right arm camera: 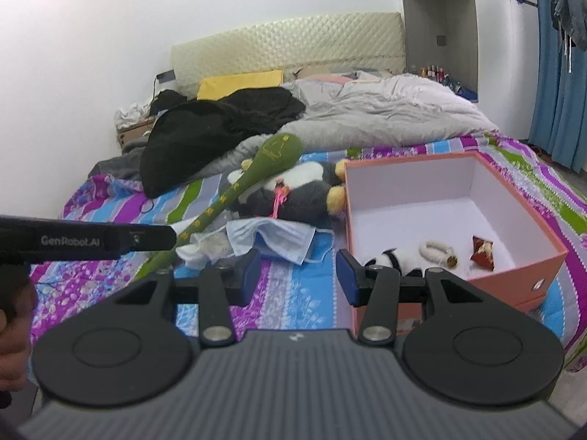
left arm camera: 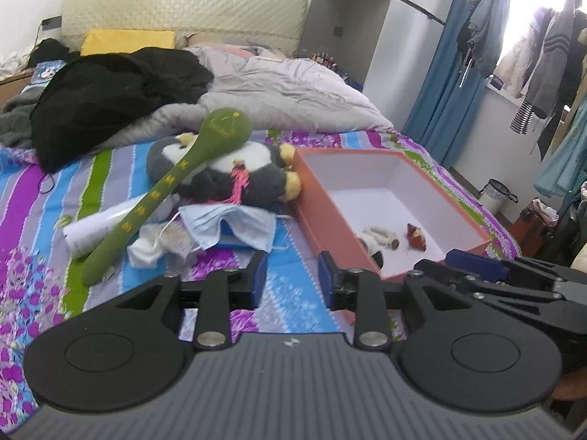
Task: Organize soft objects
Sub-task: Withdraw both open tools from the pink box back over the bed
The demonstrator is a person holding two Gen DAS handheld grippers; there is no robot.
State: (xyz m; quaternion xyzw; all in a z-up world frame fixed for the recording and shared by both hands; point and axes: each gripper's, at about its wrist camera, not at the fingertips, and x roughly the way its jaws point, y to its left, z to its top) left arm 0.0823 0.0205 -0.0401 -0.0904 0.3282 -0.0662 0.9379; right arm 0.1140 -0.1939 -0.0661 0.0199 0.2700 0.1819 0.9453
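Observation:
An orange box [left arm camera: 319,216] [right arm camera: 521,278] with a white inside stands on the striped bedspread. It holds a small panda toy [right arm camera: 400,258], a white ring toy [right arm camera: 436,251] and a red pouch [right arm camera: 482,251]. Left of it lie a grey-and-white plush penguin [left arm camera: 234,172] [right arm camera: 293,192], a long green plush stick [left arm camera: 172,187] [right arm camera: 253,179] and a blue face mask [left arm camera: 231,225] [right arm camera: 271,236]. My left gripper [left arm camera: 293,278] is open and empty above the bedspread, beside the box's near corner. My right gripper [right arm camera: 299,273] is open and empty, left of the box.
A black garment [left arm camera: 110,95] and a grey duvet [left arm camera: 286,91] cover the far half of the bed. A white tube [left arm camera: 99,227] and crumpled white cloth [left arm camera: 146,249] lie by the mask. The left gripper's body [right arm camera: 88,242] crosses the right wrist view. Clothes hang at the right [left arm camera: 543,66].

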